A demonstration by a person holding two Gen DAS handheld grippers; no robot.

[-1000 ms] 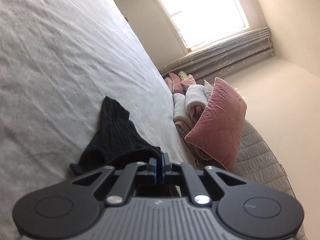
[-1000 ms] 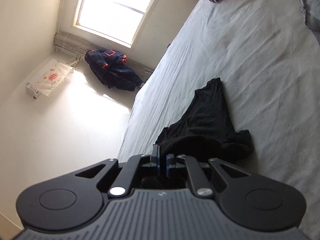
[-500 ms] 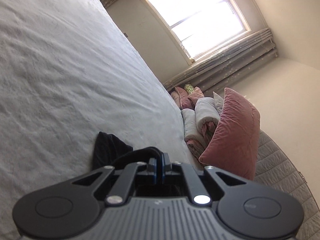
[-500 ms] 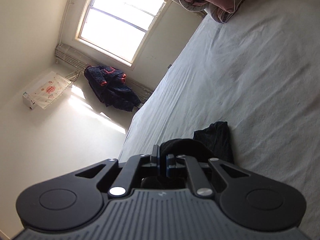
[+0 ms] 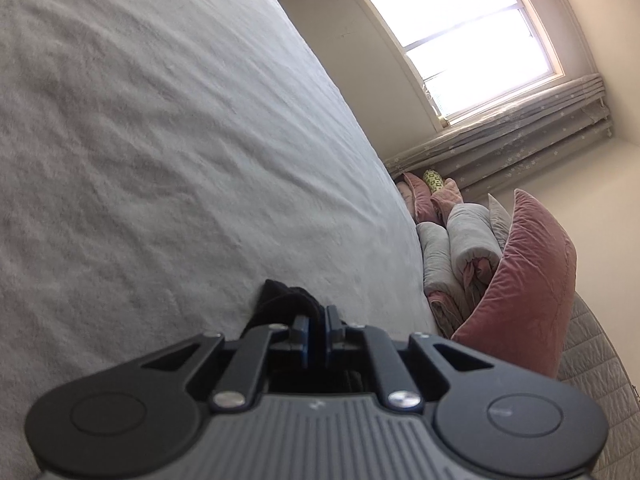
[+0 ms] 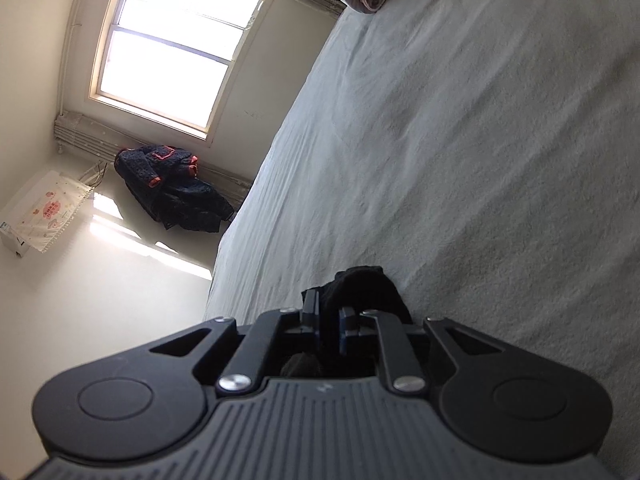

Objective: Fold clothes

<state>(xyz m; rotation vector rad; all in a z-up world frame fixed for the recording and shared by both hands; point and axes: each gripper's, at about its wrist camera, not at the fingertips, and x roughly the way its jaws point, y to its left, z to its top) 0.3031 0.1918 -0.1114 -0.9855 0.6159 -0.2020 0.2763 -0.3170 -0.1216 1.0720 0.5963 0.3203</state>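
Note:
A black garment (image 5: pixel 282 300) bunches over my left gripper (image 5: pixel 314 330), which is shut on its fabric; only a small dark fold shows above the fingers. In the right wrist view the same black garment (image 6: pixel 364 286) is pinched between the blue pads of my right gripper (image 6: pixel 328 326), also shut on it. Most of the cloth hangs hidden below both tools. Beyond each gripper stretches the pale grey bed sheet (image 5: pixel 160 140), also seen as the bed sheet (image 6: pixel 480 140) in the right wrist view.
A pink velvet cushion (image 5: pixel 524 280) and rolled grey bedding (image 5: pixel 460 248) lie at the head of the bed. A bright window (image 6: pixel 172 44) fills the far wall. A dark jacket (image 6: pixel 172 188) hangs below it, by a white wall unit (image 6: pixel 40 212).
Both grippers have lifted with the black garment. One second ago it lay spread along the sheet; now only a small bunch shows at each pair of fingertips.

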